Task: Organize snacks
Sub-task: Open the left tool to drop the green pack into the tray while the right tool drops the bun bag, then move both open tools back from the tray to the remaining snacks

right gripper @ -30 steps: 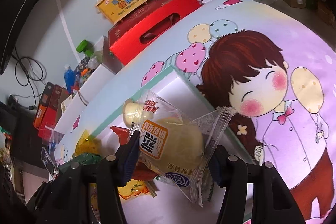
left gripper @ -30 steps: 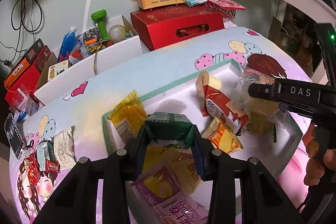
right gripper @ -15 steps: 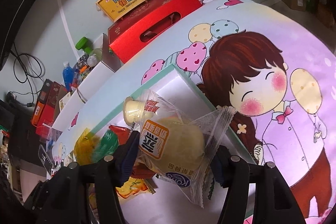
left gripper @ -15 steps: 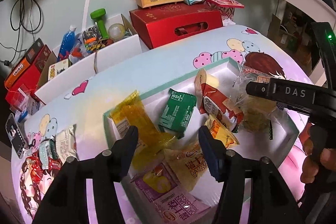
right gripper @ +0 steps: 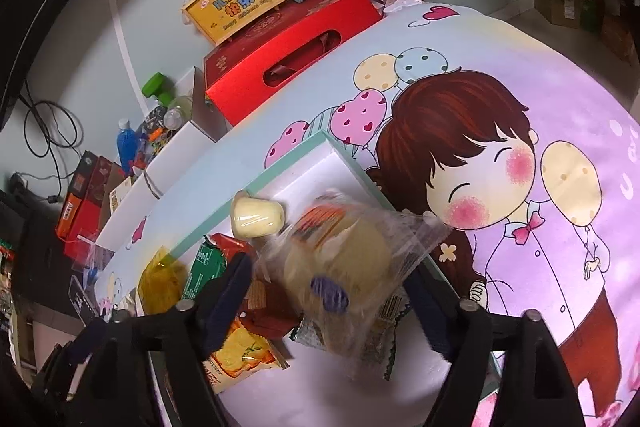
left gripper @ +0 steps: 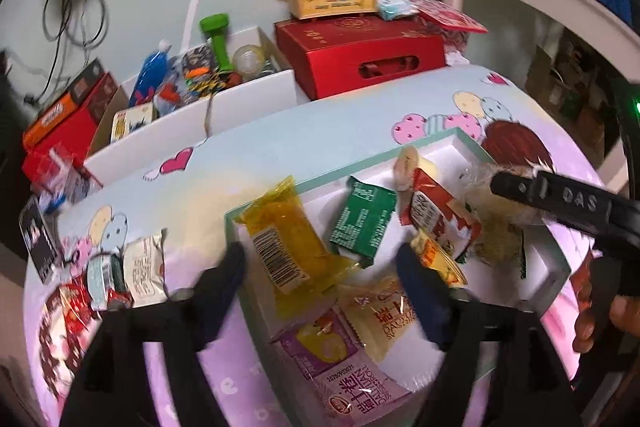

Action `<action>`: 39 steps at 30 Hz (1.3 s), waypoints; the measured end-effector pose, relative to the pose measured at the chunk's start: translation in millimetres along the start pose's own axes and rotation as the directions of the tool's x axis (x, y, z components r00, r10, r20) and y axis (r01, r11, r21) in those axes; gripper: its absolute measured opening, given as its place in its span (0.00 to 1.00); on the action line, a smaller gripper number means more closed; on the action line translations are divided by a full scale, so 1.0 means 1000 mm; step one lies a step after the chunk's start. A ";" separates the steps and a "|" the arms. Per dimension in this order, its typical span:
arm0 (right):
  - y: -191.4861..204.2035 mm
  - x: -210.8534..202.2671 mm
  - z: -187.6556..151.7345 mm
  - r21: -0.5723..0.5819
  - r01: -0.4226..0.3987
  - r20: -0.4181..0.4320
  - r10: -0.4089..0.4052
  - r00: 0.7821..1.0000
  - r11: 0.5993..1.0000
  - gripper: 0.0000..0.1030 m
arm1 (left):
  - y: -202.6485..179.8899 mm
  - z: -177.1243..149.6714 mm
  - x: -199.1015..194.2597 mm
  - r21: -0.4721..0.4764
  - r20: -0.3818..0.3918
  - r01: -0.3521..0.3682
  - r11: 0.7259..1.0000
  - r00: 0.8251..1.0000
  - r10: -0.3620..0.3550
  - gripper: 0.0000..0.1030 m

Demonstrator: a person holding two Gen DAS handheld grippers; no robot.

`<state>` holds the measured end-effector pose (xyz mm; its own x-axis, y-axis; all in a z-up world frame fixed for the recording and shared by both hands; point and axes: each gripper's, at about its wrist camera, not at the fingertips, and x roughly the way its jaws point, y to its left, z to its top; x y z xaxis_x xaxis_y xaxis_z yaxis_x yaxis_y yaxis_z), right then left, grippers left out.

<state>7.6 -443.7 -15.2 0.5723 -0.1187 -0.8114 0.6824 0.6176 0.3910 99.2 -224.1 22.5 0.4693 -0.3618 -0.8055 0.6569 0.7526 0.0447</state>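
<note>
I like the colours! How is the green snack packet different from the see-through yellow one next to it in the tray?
The green packet is solid coloured with white print; the yellow packet is see-through with a barcode label. The green packet looks smaller, the yellow packet longer. The green packet lies fully inside the tray; the yellow packet pokes over its rim. Both lie flat, untouched by tongs.

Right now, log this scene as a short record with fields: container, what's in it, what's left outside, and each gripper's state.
container: white tray with teal rim on the cartoon tablecloth
inside tray: yellow packet, green packet, red packet, purple packet
outside tray: small packets on the cloth, to the tray's left
left gripper: open, empty, above the tray's near-left part
right gripper: jaws apart, a clear-wrapped bun blurred between them; grip uncertain
</note>
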 end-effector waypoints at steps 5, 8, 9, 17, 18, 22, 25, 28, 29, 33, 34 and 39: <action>0.004 0.000 0.000 -0.030 0.003 0.012 -0.003 1.000 1.000 0.91 | 0.019 -0.002 0.005 -0.103 -0.004 0.005 0.995 1.000 -0.005 0.80; 0.005 0.000 0.000 -0.041 0.004 0.015 -0.004 1.000 0.999 0.95 | 0.026 -0.004 0.007 -0.135 -0.004 -0.010 0.991 1.000 0.010 0.86; 0.005 0.001 0.000 -0.043 0.006 0.015 -0.006 1.000 0.999 1.00 | 0.029 -0.005 0.009 -0.150 -0.003 -0.017 0.989 1.000 0.016 0.87; 0.007 -0.002 0.000 -0.064 0.017 0.035 -0.015 0.999 0.998 1.00 | 0.044 -0.009 0.014 -0.224 0.004 -0.038 0.974 0.999 0.040 0.91; 0.007 -0.002 0.000 -0.063 0.017 0.035 -0.015 0.999 0.998 1.00 | 0.044 -0.009 0.014 -0.225 0.006 -0.039 0.973 0.999 0.041 0.91; 0.007 -0.002 0.000 -0.063 0.020 0.034 -0.018 0.999 0.998 1.00 | 0.044 -0.010 0.016 -0.230 0.000 -0.033 0.973 0.999 0.034 0.91; 0.006 -0.002 0.000 -0.060 0.022 0.033 -0.020 0.999 0.998 1.00 | 0.042 -0.010 0.016 -0.220 -0.006 -0.025 0.975 1.000 0.025 0.91; 0.006 -0.002 0.000 -0.059 0.021 0.031 -0.019 0.999 0.998 1.00 | 0.039 -0.009 0.016 -0.206 -0.013 -0.017 0.978 1.000 0.014 0.91; 0.006 -0.003 0.000 -0.060 0.020 0.030 -0.018 0.999 0.998 1.00 | 0.039 -0.009 0.016 -0.203 -0.015 -0.016 0.979 1.000 0.013 0.91; 0.012 -0.010 0.000 -0.076 0.012 0.036 -0.009 0.999 0.997 1.00 | 0.038 -0.009 0.013 -0.194 -0.020 -0.003 0.981 1.000 -0.001 0.91; 0.014 -0.011 0.000 -0.080 0.009 0.037 -0.006 0.999 0.997 1.00 | 0.038 -0.009 0.011 -0.193 -0.021 -0.002 0.981 1.000 -0.002 0.91; 0.026 -0.014 -0.002 -0.120 0.003 0.032 0.001 0.999 0.993 1.00 | 0.039 -0.011 0.007 -0.183 -0.034 -0.005 0.983 0.999 -0.001 0.91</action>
<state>16.5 -424.2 5.2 0.5869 -0.1428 -0.7969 0.6245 0.7063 0.3334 121.9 -191.8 12.0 0.4483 -0.3433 -0.8253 0.5354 0.8425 -0.0596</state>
